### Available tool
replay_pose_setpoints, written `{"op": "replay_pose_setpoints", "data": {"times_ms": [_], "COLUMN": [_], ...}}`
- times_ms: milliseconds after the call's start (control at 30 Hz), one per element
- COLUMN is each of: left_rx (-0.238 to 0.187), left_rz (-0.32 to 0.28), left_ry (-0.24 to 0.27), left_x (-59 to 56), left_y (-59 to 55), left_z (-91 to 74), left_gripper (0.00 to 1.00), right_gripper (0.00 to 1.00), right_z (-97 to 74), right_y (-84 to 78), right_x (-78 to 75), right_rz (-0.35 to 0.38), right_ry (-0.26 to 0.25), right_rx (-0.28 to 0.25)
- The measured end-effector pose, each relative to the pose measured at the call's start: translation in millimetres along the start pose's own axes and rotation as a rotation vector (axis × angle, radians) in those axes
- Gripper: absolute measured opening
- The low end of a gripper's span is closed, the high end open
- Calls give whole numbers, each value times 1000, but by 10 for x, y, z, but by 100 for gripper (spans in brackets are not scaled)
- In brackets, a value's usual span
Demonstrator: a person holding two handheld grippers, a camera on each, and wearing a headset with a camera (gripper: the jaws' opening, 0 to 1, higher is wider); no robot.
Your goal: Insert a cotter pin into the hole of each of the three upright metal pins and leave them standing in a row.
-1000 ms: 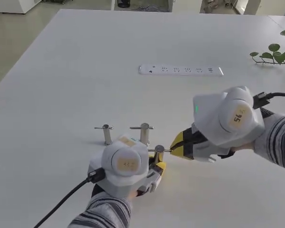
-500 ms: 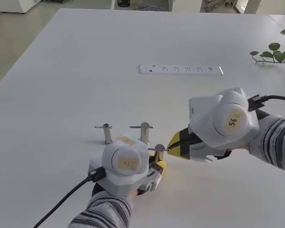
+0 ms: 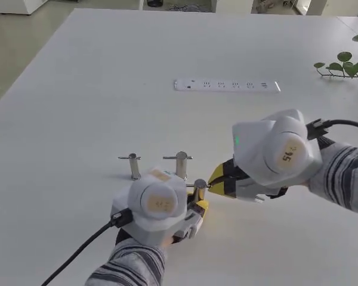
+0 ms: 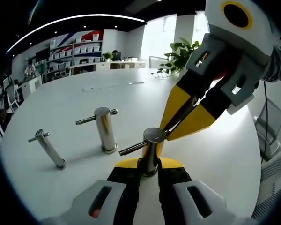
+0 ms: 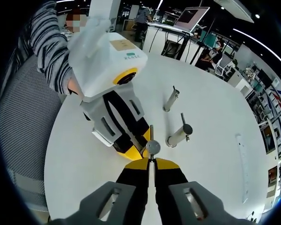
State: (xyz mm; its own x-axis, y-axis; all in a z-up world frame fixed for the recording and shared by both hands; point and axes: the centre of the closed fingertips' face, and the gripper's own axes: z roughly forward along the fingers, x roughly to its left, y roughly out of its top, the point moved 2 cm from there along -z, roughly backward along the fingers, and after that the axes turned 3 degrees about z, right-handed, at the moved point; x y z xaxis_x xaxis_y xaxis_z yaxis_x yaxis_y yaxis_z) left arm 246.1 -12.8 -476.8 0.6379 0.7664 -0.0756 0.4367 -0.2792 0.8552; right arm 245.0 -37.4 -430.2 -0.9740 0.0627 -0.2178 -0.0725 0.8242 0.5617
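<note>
I have the left gripper (image 4: 149, 169) jaws clamped shut on the lower shaft of the nearest short steel cylinder pin (image 4: 151, 147), which stands upright on the white table (image 3: 107, 89). Right gripper (image 5: 149, 165) jaws are pinched almost closed on a thin metal cotter pin (image 4: 131, 149) sitting through that pin's head hole. The middle steel pin (image 3: 181, 165) and left steel pin (image 3: 135, 167) stand just behind, each with a cotter pin across.

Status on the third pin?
Left gripper shut on near metal pin, low on its shaft. Right gripper shut on cotter pin, tip poking out the pin's far side. Other two pins upright, cotters in. Power strip well behind.
</note>
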Motion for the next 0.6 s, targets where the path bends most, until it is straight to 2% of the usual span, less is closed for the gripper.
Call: {"op": "replay_pose_setpoints", "data": {"times_ms": [267, 367, 433, 500, 600], "left_rx": [-3, -1, -5, -8, 1], "left_rz": [-20, -49, -42, -39, 7], "left_ry": [8, 9, 9, 8, 6], "left_x": [1, 2, -9, -13, -11], "left_y": [3, -18, -17, -13, -21], "left_z": [14, 17, -5, -31, -80], "left_gripper": [12, 19, 24, 27, 31], "right_gripper": [0, 0, 0, 5, 7], "right_z": [13, 17, 17, 13, 3], "right_y": [2, -1, -7, -5, 18], "right_x": [1, -4, -10, -13, -18], "right_rz": [-3, 17, 23, 28, 48], "right_ry": [-1, -3, -6, -10, -8], "right_rx": [1, -5, -3, -6, -18]}}
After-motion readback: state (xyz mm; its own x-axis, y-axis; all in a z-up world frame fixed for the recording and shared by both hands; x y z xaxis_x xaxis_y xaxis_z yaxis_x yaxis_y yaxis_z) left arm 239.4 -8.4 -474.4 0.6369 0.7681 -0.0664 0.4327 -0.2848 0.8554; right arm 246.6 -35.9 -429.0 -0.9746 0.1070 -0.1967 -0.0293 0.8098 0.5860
